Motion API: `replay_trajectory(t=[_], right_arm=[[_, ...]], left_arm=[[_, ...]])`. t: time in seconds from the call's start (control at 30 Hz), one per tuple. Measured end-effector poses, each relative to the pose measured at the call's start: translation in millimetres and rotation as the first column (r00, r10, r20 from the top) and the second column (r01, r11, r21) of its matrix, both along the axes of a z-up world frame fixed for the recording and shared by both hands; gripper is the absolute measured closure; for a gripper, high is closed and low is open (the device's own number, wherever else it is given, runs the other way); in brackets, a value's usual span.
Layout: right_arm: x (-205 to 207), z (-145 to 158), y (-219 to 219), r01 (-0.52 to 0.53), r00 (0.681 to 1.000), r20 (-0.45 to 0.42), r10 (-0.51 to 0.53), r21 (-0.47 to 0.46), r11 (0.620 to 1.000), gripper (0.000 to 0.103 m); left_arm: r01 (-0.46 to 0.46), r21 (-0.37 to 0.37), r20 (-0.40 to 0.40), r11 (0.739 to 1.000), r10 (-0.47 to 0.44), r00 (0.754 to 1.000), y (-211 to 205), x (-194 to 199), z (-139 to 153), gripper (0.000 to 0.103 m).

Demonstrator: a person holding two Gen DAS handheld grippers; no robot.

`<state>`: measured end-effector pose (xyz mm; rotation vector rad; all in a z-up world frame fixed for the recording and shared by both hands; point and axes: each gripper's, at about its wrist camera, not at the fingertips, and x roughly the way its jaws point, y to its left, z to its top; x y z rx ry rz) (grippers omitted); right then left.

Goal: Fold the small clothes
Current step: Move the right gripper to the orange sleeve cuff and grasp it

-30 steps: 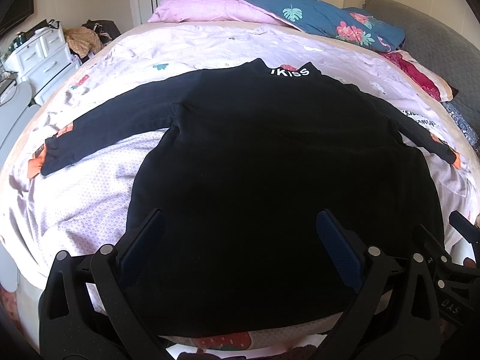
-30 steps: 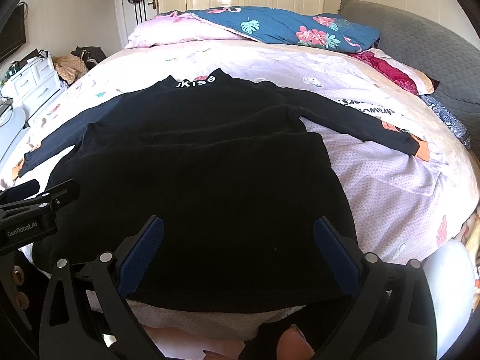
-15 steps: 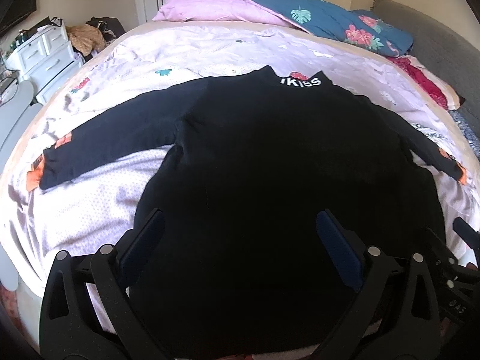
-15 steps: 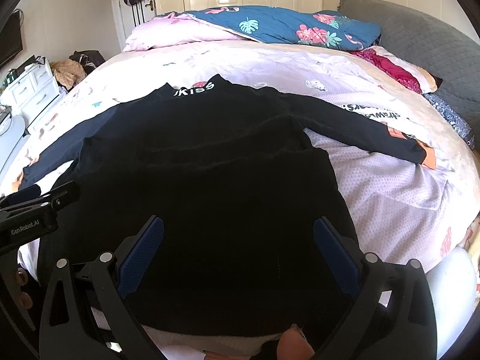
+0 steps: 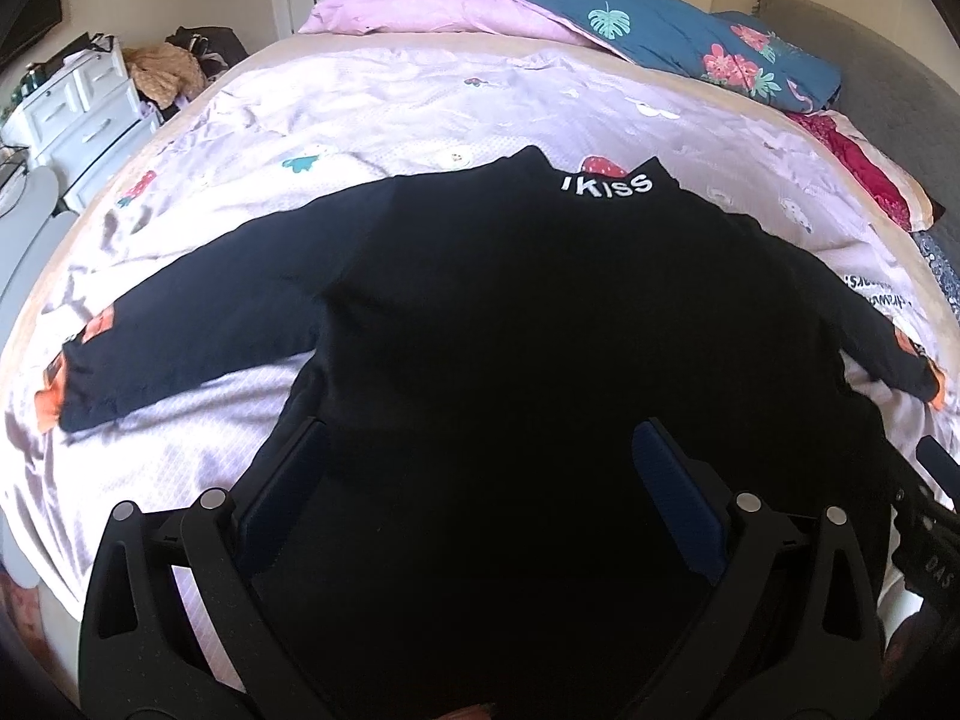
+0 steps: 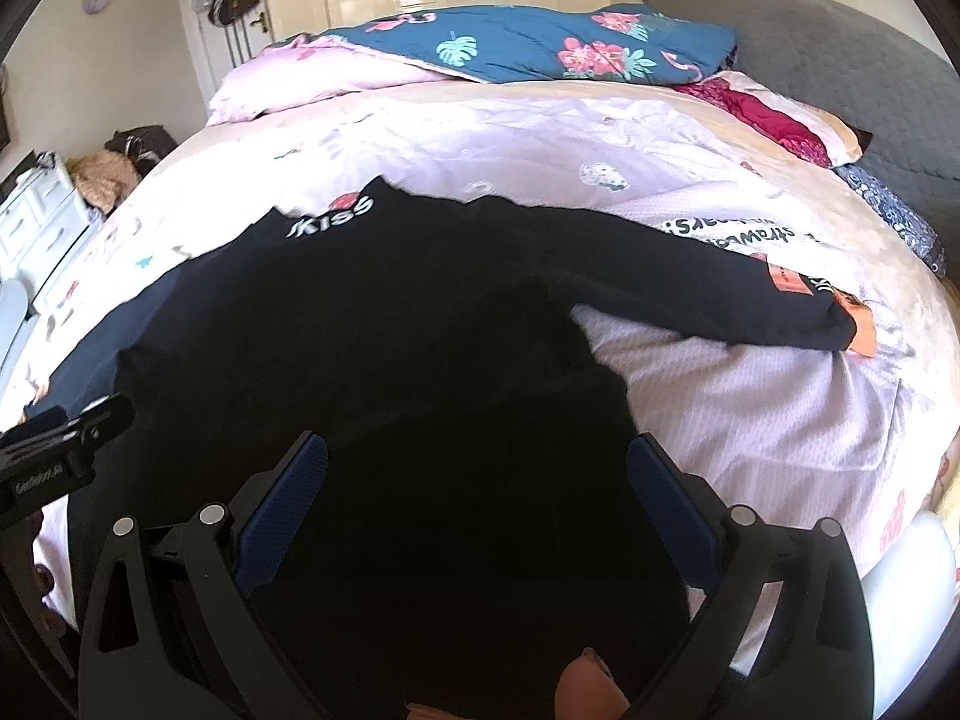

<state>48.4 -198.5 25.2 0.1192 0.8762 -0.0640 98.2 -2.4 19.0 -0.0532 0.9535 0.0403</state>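
A small black long-sleeved top [image 5: 540, 324] with "KISS" on the collar lies flat on the bed, sleeves spread to both sides; it also shows in the right wrist view [image 6: 372, 360]. My left gripper [image 5: 477, 480] is open, low over the lower left part of the top. My right gripper [image 6: 477, 480] is open, low over the lower right part. The top fills the gap between both pairs of blue pads. The hem is hidden beneath the grippers. The left sleeve cuff [image 5: 90, 384] and right sleeve cuff [image 6: 840, 324] lie on the sheet.
The pale pink bedsheet [image 5: 390, 96] covers the bed. A pink and blue floral duvet [image 5: 630, 18] is heaped at the far end. A grey headboard [image 6: 840, 78] is on the right. White drawers [image 5: 78, 108] stand left of the bed.
Both grippers have moved forward and lower over the top, so its hem has slipped out of view beneath them. Both stay open.
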Motion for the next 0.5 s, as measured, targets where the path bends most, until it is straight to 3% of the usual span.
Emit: replay_trajectory(t=[0.5], right_arm=[[49.6,-8.3,-89.9,0.211,0.977,-0.026,-0.209,0.051,0.976,0.004]], left_arm=[[0.103,-0.031,-0.018,0.994,-0.103,0.994,-44.6,59.4,2.2,0.009]])
